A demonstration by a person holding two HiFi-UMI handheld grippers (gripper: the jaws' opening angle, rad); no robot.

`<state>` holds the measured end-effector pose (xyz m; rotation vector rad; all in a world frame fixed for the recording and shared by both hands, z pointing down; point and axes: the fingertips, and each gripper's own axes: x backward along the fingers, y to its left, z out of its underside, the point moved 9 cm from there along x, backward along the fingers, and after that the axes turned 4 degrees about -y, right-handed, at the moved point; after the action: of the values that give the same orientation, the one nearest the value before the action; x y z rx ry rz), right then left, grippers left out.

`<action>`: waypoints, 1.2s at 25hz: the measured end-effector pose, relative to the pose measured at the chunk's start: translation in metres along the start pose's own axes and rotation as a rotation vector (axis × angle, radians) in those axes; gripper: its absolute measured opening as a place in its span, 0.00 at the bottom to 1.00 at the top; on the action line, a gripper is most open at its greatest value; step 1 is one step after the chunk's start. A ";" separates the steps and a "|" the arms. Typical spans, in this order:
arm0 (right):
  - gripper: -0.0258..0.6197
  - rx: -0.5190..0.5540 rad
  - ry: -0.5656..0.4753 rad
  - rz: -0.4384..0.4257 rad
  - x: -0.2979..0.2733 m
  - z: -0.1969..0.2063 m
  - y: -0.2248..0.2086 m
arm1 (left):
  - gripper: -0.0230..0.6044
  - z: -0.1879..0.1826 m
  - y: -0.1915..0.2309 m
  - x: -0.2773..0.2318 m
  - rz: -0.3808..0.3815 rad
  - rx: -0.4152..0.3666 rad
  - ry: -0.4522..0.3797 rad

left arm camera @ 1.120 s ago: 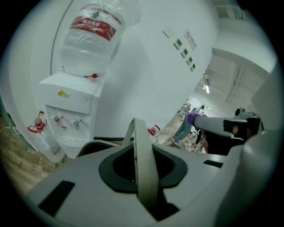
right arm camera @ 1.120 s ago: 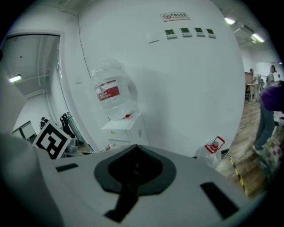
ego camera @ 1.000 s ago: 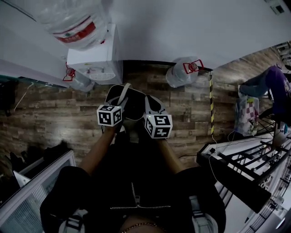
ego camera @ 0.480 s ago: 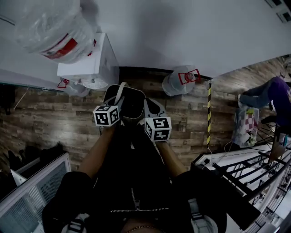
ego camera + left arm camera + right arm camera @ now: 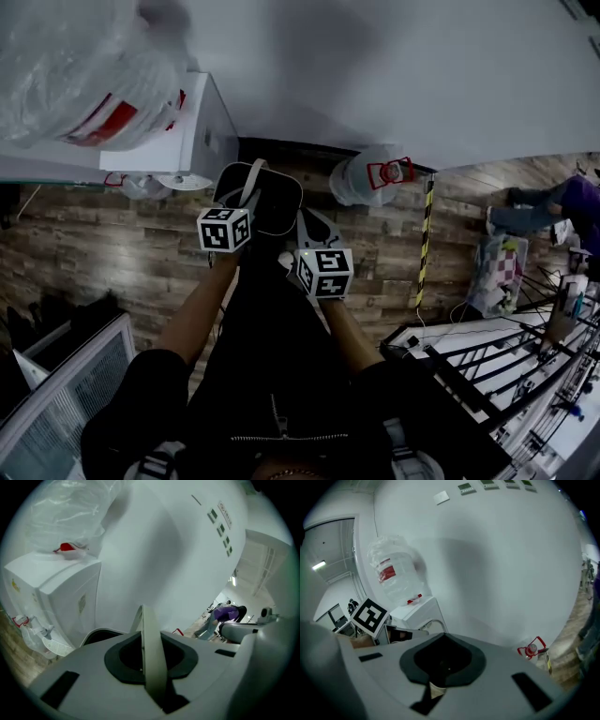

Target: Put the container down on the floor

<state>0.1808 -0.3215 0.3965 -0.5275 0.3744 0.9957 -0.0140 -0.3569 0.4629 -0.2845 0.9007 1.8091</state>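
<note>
Vs 0.5 s ago, both grippers + container (image 5: pixel 272 202) sit closer to the white dispenser (image 5: pixel 202 131); its bottle (image 5: pixel 75 75) looms bigger, red label (image 5: pixel 98 117) unreadable. Left gripper (image 5: pixel 149 667) jaws are pinched on container's grey handle (image 5: pixel 150 634); right gripper (image 5: pixel 440 677) jaws are pressed on a pale strip at its other side. Container is held off the wood floor (image 5: pixel 112 244), just in front of dispenser.

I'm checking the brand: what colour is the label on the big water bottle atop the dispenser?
Red; the label shows best in the right gripper view.
</note>
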 end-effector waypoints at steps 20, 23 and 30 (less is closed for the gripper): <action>0.06 0.049 0.010 -0.097 -0.158 0.010 -0.088 | 0.14 0.003 0.081 -0.160 -0.075 0.020 -0.071; 0.06 0.054 0.021 -0.129 -0.176 0.026 -0.094 | 0.14 0.013 0.097 -0.178 -0.090 0.029 -0.085; 0.06 0.100 0.021 -0.197 -0.218 0.074 -0.113 | 0.14 0.045 0.133 -0.219 -0.100 0.043 -0.114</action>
<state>0.1742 -0.4787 0.5996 -0.4745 0.3816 0.7778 -0.0284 -0.5019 0.6792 -0.1933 0.8296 1.6946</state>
